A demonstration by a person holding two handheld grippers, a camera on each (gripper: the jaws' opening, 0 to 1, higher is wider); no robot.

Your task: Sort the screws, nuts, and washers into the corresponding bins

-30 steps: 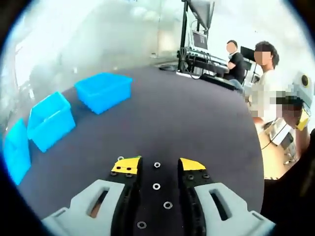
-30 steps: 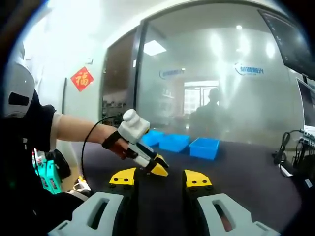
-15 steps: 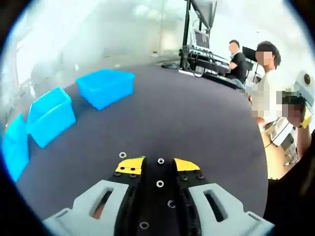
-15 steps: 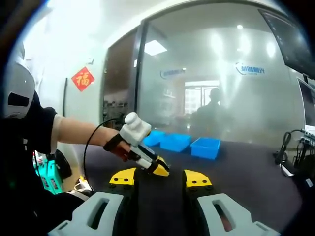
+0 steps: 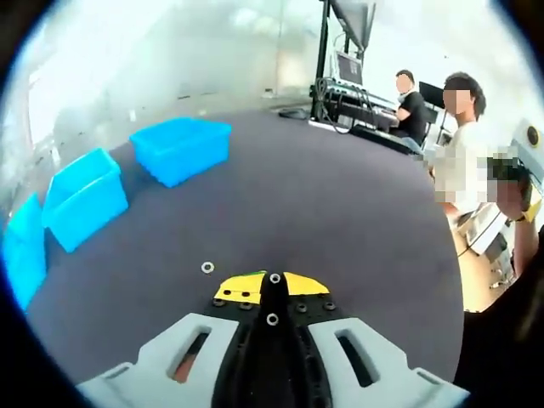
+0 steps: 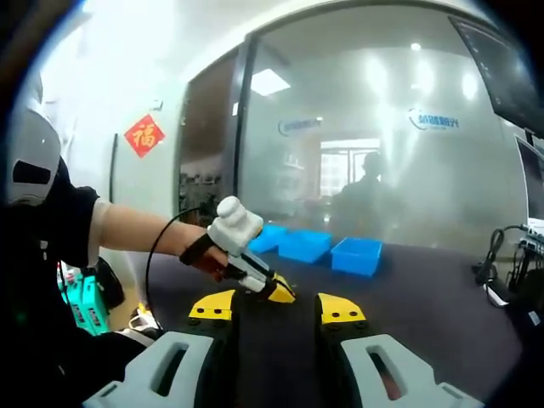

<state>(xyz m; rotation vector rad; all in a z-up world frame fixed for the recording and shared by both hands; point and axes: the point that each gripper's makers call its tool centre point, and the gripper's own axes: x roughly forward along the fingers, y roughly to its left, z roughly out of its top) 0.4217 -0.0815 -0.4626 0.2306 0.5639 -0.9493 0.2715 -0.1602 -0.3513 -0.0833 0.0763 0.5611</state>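
A: How are the tongs set at this moment?

B: In the left gripper view the left gripper (image 5: 273,283) is seen with its yellow tips drawn almost together around a small washer (image 5: 274,278) at the tip line; whether the ring is truly pinched or merely flanked cannot be told; a second ring (image 5: 272,320) is seen in the narrow slot between the jaws, nearer the camera. The right gripper (image 6: 275,308) is held spread, with nothing between its jaws, raised above the dark table (image 6: 425,289).

A: And outward from there?

B: One more washer (image 5: 207,268) is left lying apart on the mat, to the left of the tips; three blue bins (image 5: 83,199) are ranged well apart from the hardware, along the far left edge; in the right gripper view the same bins (image 6: 355,255) are seen beyond the left tool.

A: Which step is judged to be in hand?

B: The pick-up of a washer; no piece can be seen in the bins from here. A firm closure is called for next, then a lift and a carry leftward to the washer bin; which bin that is cannot be read.
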